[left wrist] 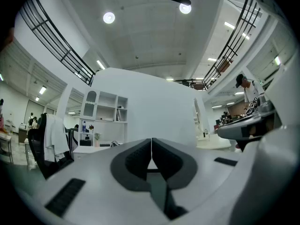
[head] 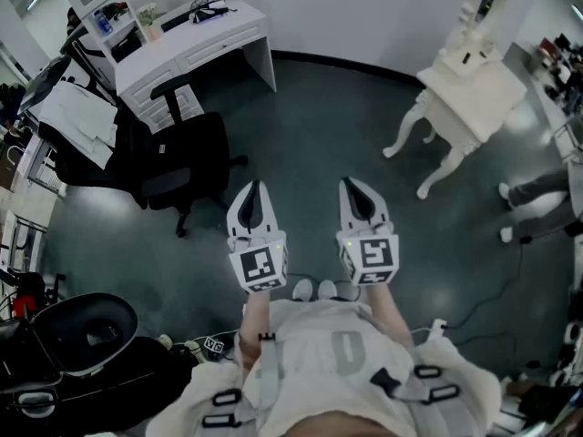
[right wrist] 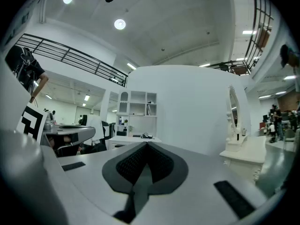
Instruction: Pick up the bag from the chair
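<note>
Head view: black swivel office chair (head: 171, 189) stands toward the far-left corner of the dark floor, beside a white desk (head: 196, 44). The dark soft bag (head: 189, 146) on it barely separates from the chair. It lies forward-left, well apart. The left gripper (head: 254, 197) is nearer, pinched closed and empty. The right gripper (head: 357, 195) is likewise closed and empty.

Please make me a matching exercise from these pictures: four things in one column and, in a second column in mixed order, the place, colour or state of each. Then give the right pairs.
Column one
1. left gripper
2. office chair
3. desk
4. dressing table

Column two
a. white, curved legs, at the right in the head view
b. black, next to the desk
c. jaws together, nothing between them
d. white, with drawers, at the upper left in the head view

Pairs: 1-c, 2-b, 3-d, 4-a.
</note>
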Tool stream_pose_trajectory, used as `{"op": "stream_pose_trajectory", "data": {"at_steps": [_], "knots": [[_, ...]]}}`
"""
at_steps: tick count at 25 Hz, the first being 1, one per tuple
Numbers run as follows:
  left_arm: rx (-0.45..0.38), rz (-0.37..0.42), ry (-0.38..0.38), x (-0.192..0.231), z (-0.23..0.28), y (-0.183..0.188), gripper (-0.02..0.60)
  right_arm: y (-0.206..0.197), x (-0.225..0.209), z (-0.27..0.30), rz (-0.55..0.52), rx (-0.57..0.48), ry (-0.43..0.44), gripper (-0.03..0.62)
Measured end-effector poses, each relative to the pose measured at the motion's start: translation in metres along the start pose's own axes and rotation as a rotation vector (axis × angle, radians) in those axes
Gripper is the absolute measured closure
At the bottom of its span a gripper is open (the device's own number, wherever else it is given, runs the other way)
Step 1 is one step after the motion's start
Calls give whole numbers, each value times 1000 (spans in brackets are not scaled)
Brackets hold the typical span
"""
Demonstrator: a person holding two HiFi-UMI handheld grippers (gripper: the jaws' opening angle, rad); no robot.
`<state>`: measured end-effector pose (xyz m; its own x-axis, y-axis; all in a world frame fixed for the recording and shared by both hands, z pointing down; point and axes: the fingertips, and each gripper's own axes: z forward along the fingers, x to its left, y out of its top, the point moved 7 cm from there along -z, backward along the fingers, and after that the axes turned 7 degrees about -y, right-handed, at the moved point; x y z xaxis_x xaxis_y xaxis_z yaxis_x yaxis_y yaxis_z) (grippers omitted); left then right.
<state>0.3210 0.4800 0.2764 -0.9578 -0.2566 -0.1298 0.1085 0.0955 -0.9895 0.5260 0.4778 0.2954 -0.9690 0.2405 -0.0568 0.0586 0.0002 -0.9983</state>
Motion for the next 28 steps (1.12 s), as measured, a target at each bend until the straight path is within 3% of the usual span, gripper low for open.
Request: {"op": "stream_pose_trajectory", "data": {"at_steps": [5, 11, 17, 23, 28], "knots": [[-8, -3, 6, 1, 6, 4, 571, 1, -3, 5, -5, 5, 15, 589], [16, 64, 1, -8, 15, -1, 571, -7, -18, 10, -26, 11, 33, 589], [21, 40, 38, -16, 15, -7, 571, -17, -27, 18, 107, 24, 115, 589], [22, 16, 93, -5, 23, -11, 571, -18, -27, 36, 73, 47, 163, 589], [-24, 42, 113, 7, 53, -10, 571, -17, -37, 68, 39, 2, 181, 589]]}}
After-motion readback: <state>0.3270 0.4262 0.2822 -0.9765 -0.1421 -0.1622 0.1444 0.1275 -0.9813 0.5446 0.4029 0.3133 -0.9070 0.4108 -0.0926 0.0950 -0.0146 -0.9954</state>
